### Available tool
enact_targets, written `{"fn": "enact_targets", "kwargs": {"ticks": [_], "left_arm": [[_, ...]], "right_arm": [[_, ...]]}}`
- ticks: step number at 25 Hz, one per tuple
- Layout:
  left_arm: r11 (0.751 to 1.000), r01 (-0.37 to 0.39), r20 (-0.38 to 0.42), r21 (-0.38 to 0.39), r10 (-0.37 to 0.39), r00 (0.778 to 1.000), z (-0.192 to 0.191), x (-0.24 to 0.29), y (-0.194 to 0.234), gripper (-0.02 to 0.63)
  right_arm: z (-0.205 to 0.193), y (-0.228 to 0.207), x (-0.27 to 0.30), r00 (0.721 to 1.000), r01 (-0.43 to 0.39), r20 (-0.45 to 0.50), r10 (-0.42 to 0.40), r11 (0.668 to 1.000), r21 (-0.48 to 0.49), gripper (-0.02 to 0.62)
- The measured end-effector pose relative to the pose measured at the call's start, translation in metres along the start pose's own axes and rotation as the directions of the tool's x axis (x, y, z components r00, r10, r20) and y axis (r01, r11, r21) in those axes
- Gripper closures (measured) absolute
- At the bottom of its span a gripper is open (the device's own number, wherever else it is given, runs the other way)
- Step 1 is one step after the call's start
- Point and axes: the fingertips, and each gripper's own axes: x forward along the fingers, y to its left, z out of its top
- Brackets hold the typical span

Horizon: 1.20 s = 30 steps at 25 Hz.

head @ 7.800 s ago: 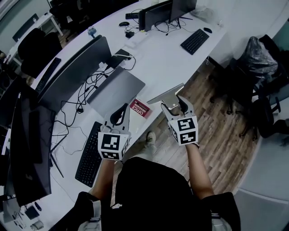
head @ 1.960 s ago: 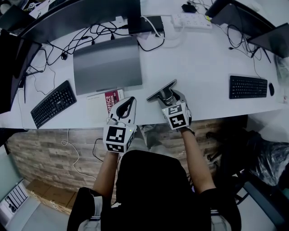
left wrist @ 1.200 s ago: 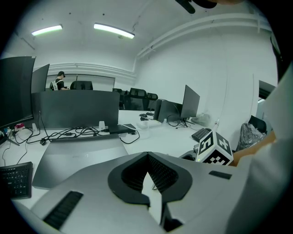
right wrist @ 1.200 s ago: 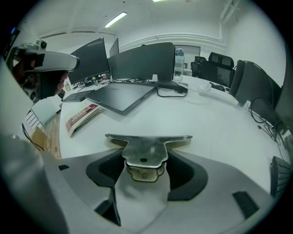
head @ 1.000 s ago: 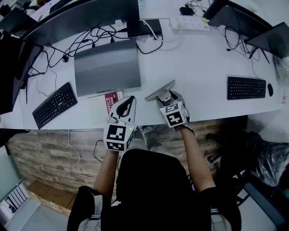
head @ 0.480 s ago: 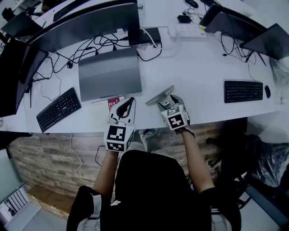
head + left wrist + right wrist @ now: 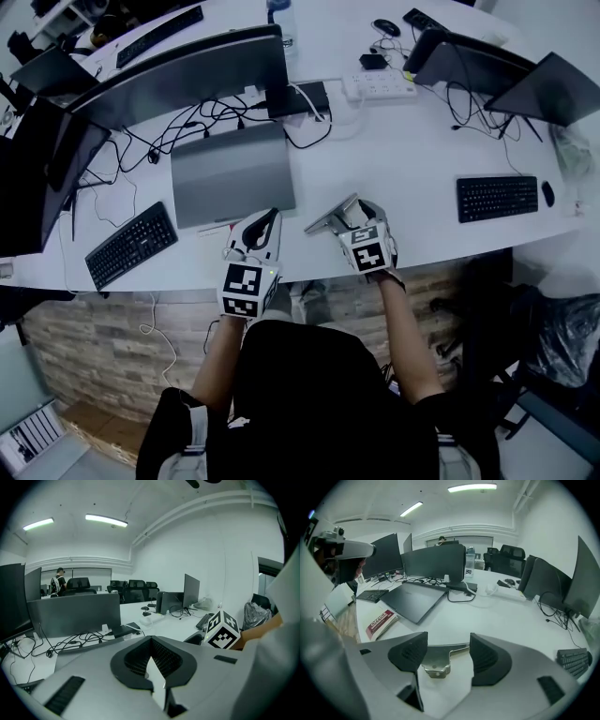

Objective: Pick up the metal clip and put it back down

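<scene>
The metal clip (image 7: 330,216) is a flat silver plate with a folded tab, sitting at the white desk's (image 7: 412,159) front edge. My right gripper (image 7: 352,210) is shut on it. In the right gripper view the metal clip (image 7: 437,660) spans the gap between the two black pads (image 7: 408,652), with the white desk under it. Whether it touches the desk I cannot tell. My left gripper (image 7: 270,216) sits just left of it over the desk edge, shut with nothing in it. In its own view the left gripper (image 7: 151,641) has its pads meeting at the tip.
A closed grey laptop (image 7: 232,173) lies beyond the left gripper, with a red book (image 7: 380,620) beside it. Black keyboards lie at the left (image 7: 131,246) and right (image 7: 497,197). Monitors, cables and a power strip (image 7: 380,86) line the back. Below the desk edge is brick-patterned floor.
The clip, first held out over the floor, now sits at the desk's front edge, still in the right gripper. The head view has drifted back; the left gripper now covers the red book.
</scene>
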Motion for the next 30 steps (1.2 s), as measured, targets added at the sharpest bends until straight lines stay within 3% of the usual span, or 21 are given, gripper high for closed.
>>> {"fn": "enact_targets", "kwargs": {"ticks": [5,14,20,30], "left_arm": [[0.998,-0.003,0.05,0.056,0.0,0.999,0.028,-0.006,0.004,0.594],[0.996,-0.018,0.126,0.084,0.007,0.992,0.068,-0.02,0.012,0.594],[0.993,-0.043,0.18,0.111,0.022,0.983,0.093,-0.033,0.027,0.594],[0.989,-0.065,0.268,0.132,0.028,0.963,0.132,-0.058,0.039,0.594]], "right_arm": [[0.032,-0.009,-0.017,0.998,0.019,0.067,-0.022,0.999,0.041,0.308],[0.096,-0.016,-0.054,0.974,0.036,0.219,-0.052,0.996,0.079,0.325],[0.136,-0.01,-0.086,0.947,0.065,0.311,-0.083,0.996,0.067,0.36],[0.202,0.002,-0.15,0.874,0.125,0.471,-0.122,0.992,0.025,0.451]]}}
